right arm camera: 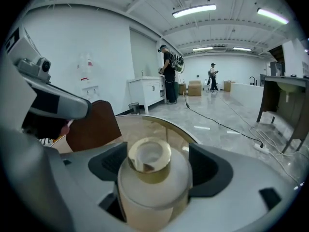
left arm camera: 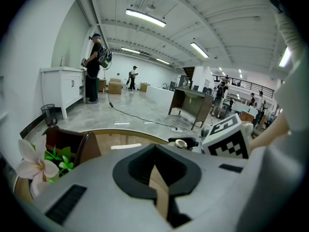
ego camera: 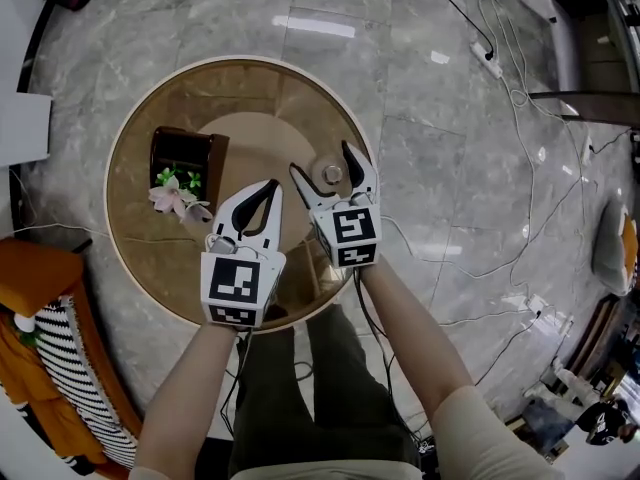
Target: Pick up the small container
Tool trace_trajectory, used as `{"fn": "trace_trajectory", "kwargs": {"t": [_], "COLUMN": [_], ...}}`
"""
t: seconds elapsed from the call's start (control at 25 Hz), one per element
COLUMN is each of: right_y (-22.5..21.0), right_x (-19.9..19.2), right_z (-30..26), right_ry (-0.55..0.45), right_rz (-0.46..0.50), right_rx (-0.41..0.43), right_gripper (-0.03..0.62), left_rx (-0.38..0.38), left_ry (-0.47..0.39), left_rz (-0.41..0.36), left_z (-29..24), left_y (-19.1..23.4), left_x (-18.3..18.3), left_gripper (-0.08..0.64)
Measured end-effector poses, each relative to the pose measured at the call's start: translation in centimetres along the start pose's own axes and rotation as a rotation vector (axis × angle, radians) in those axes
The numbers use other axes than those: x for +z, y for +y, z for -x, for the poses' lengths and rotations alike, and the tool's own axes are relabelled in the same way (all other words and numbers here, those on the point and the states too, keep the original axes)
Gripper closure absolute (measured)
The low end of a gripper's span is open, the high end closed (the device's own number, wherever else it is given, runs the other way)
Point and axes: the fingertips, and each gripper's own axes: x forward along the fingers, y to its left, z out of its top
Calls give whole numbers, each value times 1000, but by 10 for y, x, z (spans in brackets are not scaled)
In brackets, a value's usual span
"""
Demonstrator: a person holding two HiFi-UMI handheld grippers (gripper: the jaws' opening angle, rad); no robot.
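The small container (ego camera: 332,174), a frosted jar with a gold-coloured neck, stands upright on the round glass counter (ego camera: 130,128), toward 3 o'clock from its centre and near the rim. The right gripper (ego camera: 320,158) has its fingers released, spread wide on either side of the jar with a gap at each pad. The left gripper (ego camera: 271,185) is at the jar's 8 o'clock, fingers clenched together on nothing. A brown box (ego camera: 185,153) with a pale flower (ego camera: 170,196) sits toward 10 o'clock.
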Motion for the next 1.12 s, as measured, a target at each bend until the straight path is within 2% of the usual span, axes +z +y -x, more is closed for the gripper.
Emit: {"fn": "trace_trajectory", "kwargs": {"t": [0.12,0.32,0.44,0.52,0.68,0.84,1.12], "right_y": [-1,-2,-2,-1,4,13,40], "right_x": [-14,-15,-19,-19,-9,19,103], "right_z": [-9,-13,-13,-10,11,41,117], "right_ry": [17,-14,40,72,89,79,-22], "right_rz": [-2,8,13,-26,-57,-48,-5], "right_rx": [-3,-21,-9,1,-2,7,44], "right_gripper": [255,257,258,258,258,258,258], "left_rx": [3,0,-7,-12,-2,13,64], "left_ry": [14,28,36,39,33,-7,-100], "left_rz": [24,35,34,25,27,36,27], "left_z": [-6,-11,-9,-5,8,28,89], "left_y": [3,5,5,4,1,1,1], "left_x": [-10,-20,-22,-21,-12,16,80], "left_gripper": [554,554,554,554,554,554,554]}}
